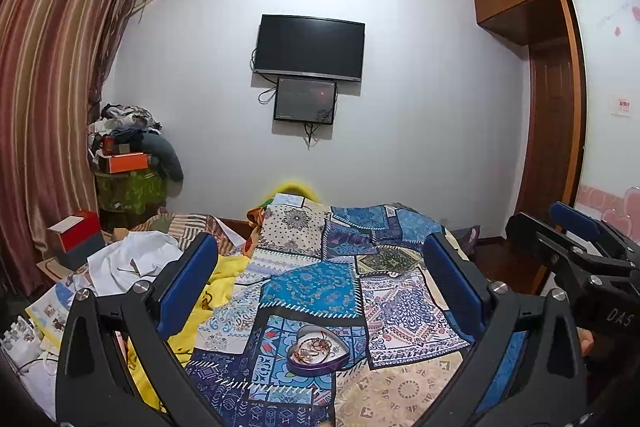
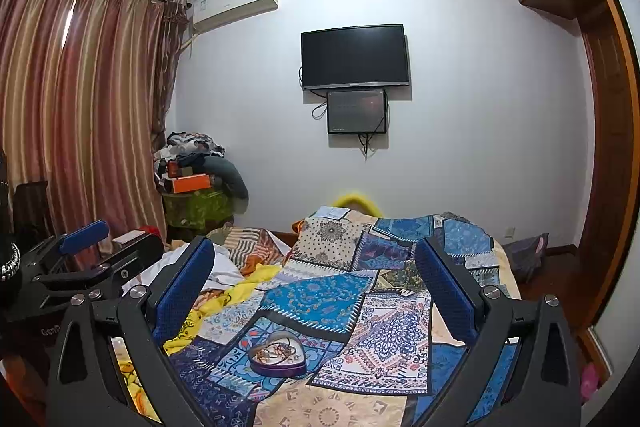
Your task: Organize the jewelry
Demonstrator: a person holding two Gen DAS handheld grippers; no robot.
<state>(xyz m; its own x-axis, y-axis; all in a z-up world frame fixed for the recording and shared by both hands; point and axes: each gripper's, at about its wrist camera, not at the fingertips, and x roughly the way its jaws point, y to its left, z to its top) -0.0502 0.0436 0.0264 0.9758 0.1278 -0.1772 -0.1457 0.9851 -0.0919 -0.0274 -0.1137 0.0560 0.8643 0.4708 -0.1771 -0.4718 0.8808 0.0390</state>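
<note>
A heart-shaped purple tin [image 1: 317,351] lies on the patchwork bedspread [image 1: 312,287], holding a tangle of jewelry [image 1: 316,346] in red, gold and silver. In the right wrist view the same tin [image 2: 279,354] sits low in the middle with the jewelry [image 2: 276,350] inside. My left gripper [image 1: 320,255] hangs open above and behind the tin, nothing between its blue pads. My right gripper [image 2: 314,259] is open too, raised over the bed with the tin below it. Each gripper shows at the edge of the other's view: the right gripper [image 1: 576,227], the left gripper [image 2: 86,231].
A yellow cloth [image 1: 224,275] and white garment [image 1: 132,259] lie on the bed's left side. A red and grey box [image 1: 76,235], papers and a cluttered stand [image 1: 128,167] are by the striped curtain [image 1: 52,107]. A TV [image 1: 310,49] hangs on the far wall; a wardrobe [image 1: 560,107] stands right.
</note>
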